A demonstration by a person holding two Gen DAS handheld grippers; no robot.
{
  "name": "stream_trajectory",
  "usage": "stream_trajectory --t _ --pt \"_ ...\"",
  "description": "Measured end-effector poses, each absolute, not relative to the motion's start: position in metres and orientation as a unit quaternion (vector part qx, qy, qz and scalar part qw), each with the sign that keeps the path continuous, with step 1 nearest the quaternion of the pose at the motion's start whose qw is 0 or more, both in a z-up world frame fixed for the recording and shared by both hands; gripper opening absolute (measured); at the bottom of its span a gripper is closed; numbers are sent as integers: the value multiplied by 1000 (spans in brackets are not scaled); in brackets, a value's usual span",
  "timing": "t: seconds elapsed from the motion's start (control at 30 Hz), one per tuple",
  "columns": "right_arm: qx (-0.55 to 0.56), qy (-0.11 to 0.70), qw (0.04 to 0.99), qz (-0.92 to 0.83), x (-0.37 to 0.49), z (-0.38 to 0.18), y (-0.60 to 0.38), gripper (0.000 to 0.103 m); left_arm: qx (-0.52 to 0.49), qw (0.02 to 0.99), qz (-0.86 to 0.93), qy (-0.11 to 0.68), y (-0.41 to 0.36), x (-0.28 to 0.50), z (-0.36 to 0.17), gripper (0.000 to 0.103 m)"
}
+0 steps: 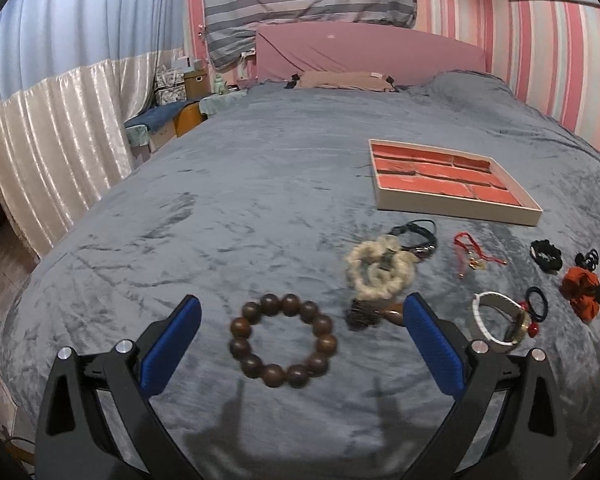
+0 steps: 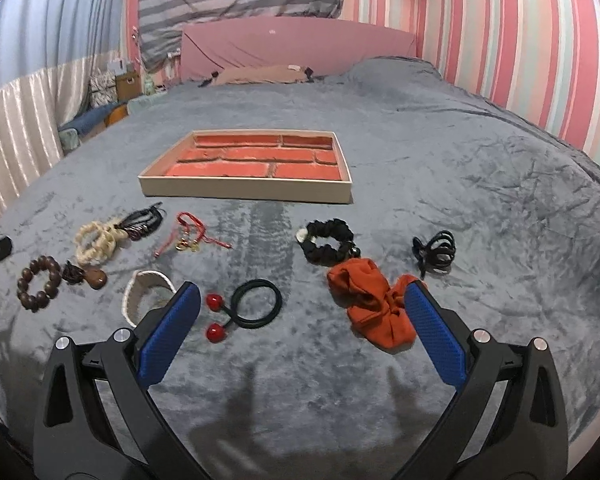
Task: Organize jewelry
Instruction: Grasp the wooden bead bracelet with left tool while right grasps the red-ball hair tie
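My left gripper (image 1: 302,308) is open above the grey bed; a brown wooden bead bracelet (image 1: 283,340) lies between its blue pads. Beyond it lie a cream bead bracelet (image 1: 380,270), a black cord bracelet (image 1: 416,236), a red string bracelet (image 1: 474,254) and a white watch (image 1: 500,322). My right gripper (image 2: 302,294) is open and empty; a black hair tie with red balls (image 2: 252,306) lies between its fingers, an orange scrunchie (image 2: 374,304) by the right pad. The red-lined tray (image 2: 248,190) (image 1: 456,204) sits further back with its compartments bare.
A black scrunchie (image 2: 328,240) and a black claw clip (image 2: 436,252) lie ahead on the right. A pink headboard (image 2: 296,46) and a pillow (image 2: 260,74) are at the far end. Curtains (image 1: 56,152) hang left; the striped wall (image 2: 532,52) is right.
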State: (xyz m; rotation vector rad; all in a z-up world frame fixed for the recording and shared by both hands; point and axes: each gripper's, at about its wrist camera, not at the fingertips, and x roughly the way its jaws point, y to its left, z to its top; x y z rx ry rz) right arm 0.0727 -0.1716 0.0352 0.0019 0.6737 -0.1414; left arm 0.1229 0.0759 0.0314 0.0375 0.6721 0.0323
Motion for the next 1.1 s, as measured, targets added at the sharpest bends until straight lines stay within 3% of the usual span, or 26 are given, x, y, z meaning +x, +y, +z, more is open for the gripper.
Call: stream_trajectory --t 0.2,0.53,0.67,0.83,1.1 --pt "-27 310 946 -91 75 34 -168 99 14 941 18 339 94 134 28 99" --pt "23 355 933 -55 100 6 -172 98 7 928 5 372 105 149 3 98" --pt "32 372 926 -51 111 -7 -173 88 13 924 8 383 111 159 -10 97" --pt "36 393 917 -48 125 -24 -170 76 15 917 15 397 124 170 -24 82" --pt "24 424 904 -55 144 -44 -167 52 28 909 16 415 131 182 -40 76"
